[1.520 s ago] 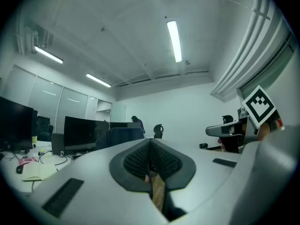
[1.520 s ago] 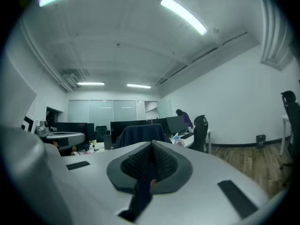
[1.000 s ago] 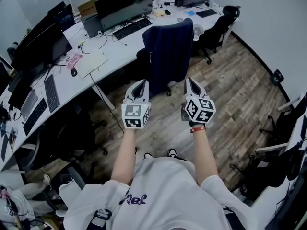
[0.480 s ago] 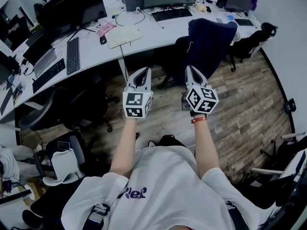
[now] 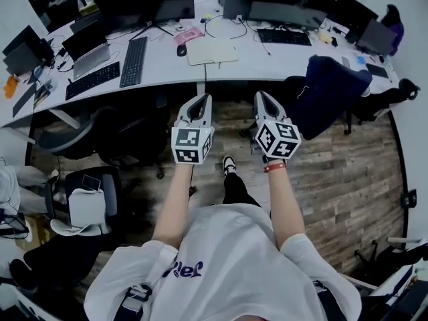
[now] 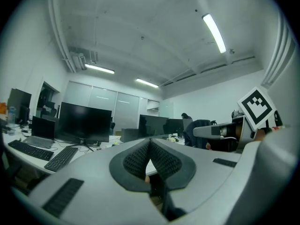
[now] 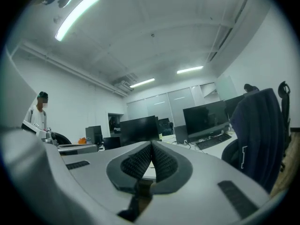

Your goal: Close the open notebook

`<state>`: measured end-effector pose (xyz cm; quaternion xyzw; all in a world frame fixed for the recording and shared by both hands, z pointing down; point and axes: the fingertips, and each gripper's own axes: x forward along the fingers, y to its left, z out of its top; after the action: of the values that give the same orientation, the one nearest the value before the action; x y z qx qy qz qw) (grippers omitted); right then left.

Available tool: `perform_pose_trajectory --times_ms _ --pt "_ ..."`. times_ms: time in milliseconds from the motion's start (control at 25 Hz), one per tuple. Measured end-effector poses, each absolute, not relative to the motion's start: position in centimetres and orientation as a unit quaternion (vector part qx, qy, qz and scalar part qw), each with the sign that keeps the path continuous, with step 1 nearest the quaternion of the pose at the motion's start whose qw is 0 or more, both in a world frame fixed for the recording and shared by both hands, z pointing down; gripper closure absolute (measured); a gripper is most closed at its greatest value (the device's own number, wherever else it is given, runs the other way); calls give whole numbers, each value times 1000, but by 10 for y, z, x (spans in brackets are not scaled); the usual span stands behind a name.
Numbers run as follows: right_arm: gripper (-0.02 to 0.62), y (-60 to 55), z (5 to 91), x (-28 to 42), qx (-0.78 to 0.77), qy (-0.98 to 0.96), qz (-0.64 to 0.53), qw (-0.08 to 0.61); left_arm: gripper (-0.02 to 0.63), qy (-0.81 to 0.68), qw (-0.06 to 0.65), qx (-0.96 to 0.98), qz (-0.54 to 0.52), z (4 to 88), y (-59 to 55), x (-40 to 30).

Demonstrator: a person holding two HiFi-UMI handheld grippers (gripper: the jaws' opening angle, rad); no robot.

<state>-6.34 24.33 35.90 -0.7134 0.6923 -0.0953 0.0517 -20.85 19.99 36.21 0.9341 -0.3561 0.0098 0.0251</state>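
The open notebook [image 5: 212,50], with pale blank pages, lies flat on the long white desk [image 5: 160,69] straight ahead in the head view. Both grippers are held out level side by side over the wooden floor, short of the desk's front edge. My left gripper [image 5: 202,98] has its jaws pressed together with nothing between them, as the left gripper view confirms [image 6: 149,142]. My right gripper [image 5: 258,95] is likewise shut and empty [image 7: 151,147]. In both gripper views the jaws hide the notebook.
Monitors line the desk's far side. A black keyboard [image 5: 134,60], a mouse [image 5: 180,49] and a pink item [image 5: 188,35] lie left of the notebook. A black chair [image 5: 127,136] stands at the left, a dark blue chair [image 5: 328,92] at the right. A person [image 7: 40,111] stands far off.
The view has swung round: the desk with the notebook came from the upper left to straight ahead, and the blue chair slid to the right. Both grippers stayed shut, side by side.
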Motion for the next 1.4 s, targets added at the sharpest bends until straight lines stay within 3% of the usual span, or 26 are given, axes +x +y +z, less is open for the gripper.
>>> perform_pose_trajectory --times_ms 800,1400 --pt "581 -8 372 3 -624 773 -110 32 588 -446 53 893 26 385 -16 -139" --pt "581 -108 414 32 -562 817 -126 1 588 -499 82 862 40 429 -105 -100"
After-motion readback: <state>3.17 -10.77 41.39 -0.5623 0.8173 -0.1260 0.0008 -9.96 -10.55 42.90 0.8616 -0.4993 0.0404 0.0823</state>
